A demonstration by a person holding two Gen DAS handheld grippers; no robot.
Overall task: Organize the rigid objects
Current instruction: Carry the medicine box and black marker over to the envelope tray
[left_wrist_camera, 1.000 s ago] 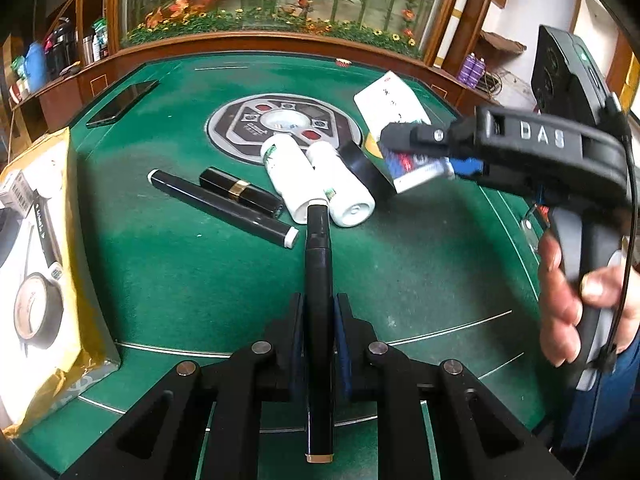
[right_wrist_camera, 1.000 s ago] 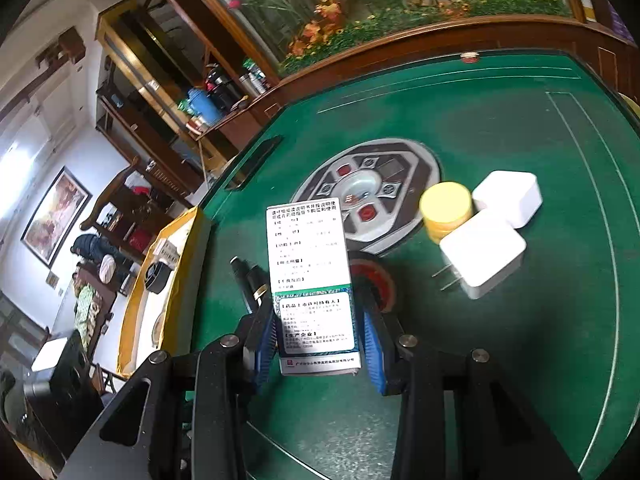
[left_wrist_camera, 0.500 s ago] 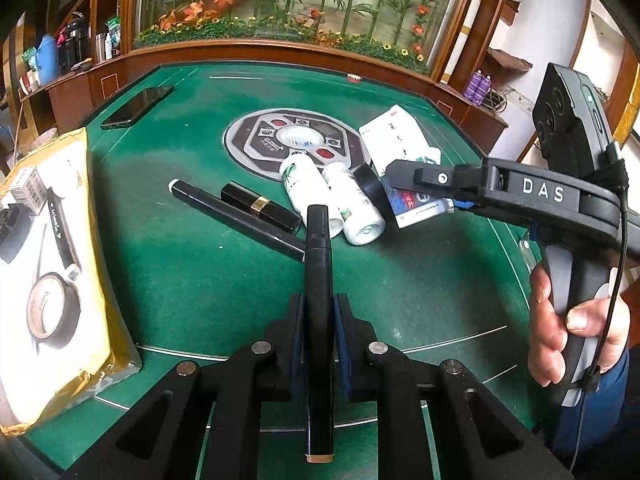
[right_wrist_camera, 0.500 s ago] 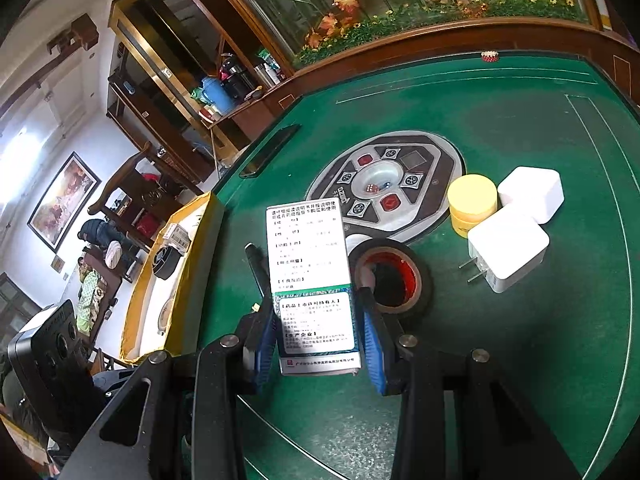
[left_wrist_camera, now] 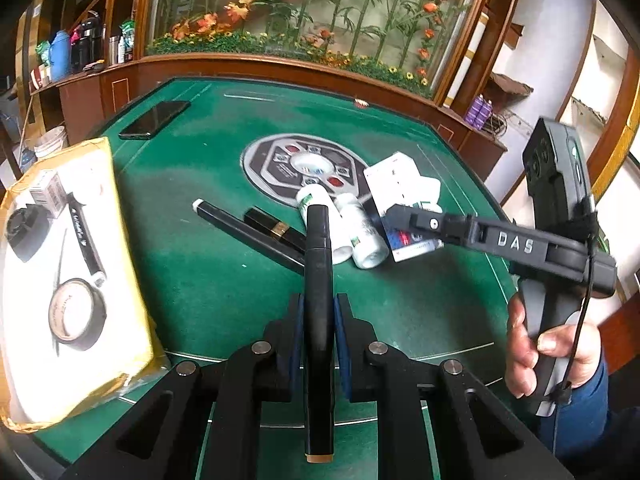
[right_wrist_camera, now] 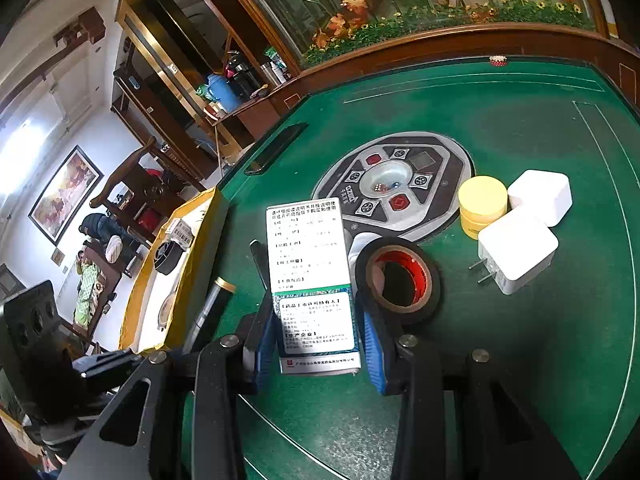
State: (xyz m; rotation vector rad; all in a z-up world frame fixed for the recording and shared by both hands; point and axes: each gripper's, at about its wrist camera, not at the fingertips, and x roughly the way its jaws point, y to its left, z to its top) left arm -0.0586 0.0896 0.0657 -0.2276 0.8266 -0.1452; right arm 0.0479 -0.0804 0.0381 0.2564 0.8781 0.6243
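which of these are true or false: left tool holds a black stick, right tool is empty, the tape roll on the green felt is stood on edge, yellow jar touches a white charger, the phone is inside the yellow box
1. The left tool grips a slim black stick-shaped tube. True.
2. The right tool is empty. False: it is shut on a white printed medicine carton.
3. The black tape roll with a red core stands on edge. False: it lies flat on the green felt table.
4. The round yellow jar touches a white plug charger. True.
5. The black phone lies in the yellow-edged cardboard box. False: it lies on the felt, beyond the box.
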